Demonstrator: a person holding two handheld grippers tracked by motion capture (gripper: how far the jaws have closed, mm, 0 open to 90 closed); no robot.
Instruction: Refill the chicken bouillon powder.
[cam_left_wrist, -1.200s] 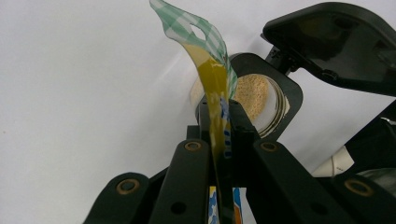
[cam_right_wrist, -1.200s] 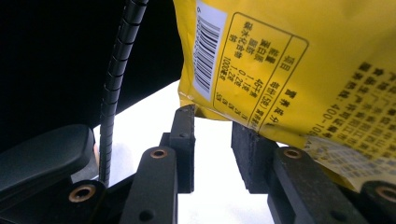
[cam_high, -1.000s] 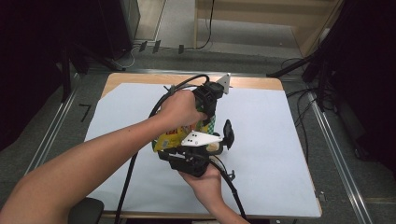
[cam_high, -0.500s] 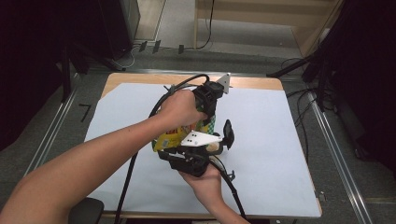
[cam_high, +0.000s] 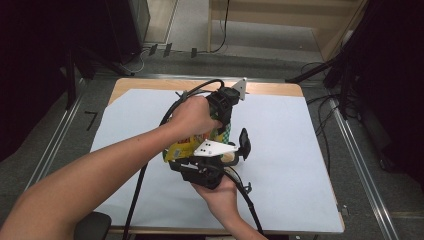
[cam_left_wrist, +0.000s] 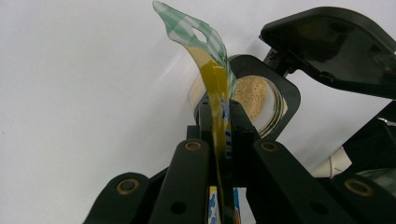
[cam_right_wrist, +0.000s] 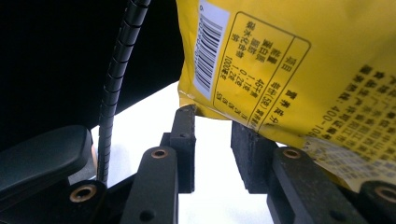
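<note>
Up close, the yellow snack bag (cam_right_wrist: 299, 65) shows a barcode and printed label

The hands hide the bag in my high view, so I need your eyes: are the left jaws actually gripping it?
Observer: Yes, the left gripper is shut on the yellow bag, pinching its flat green-checked top edge.
Operator: What lies beyond it?
Observer: An open jar of beige granules, just behind that edge.
Operator: And the right jaws?
Observer: The right gripper is open. The bag's bottom corner hangs at its jaw tips, not pinched.
</note>
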